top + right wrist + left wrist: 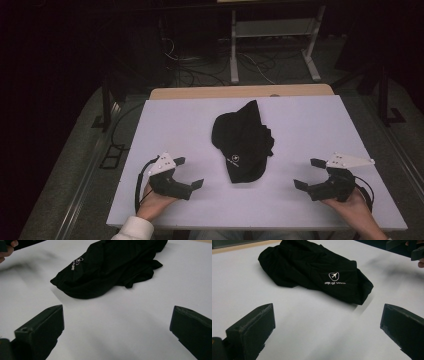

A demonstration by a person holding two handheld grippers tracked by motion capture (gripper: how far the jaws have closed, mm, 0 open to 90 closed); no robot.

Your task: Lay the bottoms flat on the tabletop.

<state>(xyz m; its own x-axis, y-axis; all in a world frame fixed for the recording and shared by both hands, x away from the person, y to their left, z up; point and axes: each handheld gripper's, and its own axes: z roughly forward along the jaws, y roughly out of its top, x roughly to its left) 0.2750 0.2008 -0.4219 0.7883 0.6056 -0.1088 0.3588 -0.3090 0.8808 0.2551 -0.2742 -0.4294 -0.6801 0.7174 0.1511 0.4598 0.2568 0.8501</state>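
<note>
On white table (pixel 310 125), crumpled black garment (pixel 242 142)

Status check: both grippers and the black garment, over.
Left gripper open, empty. Right gripper open, empty. Black garment crumpled mid-table, between them, untouched. Nothing in the way.

A white-topped table (pixel 300 125) with a strip of bare wood along its far edge carries a single crumpled black garment (pixel 243 141). The garment lies near the middle of the top, ahead of and between the left gripper (pixel 189 172) and the right gripper (pixel 310 173), apart from both. A small white aeroplane logo with lettering faces up on its near part.
</note>
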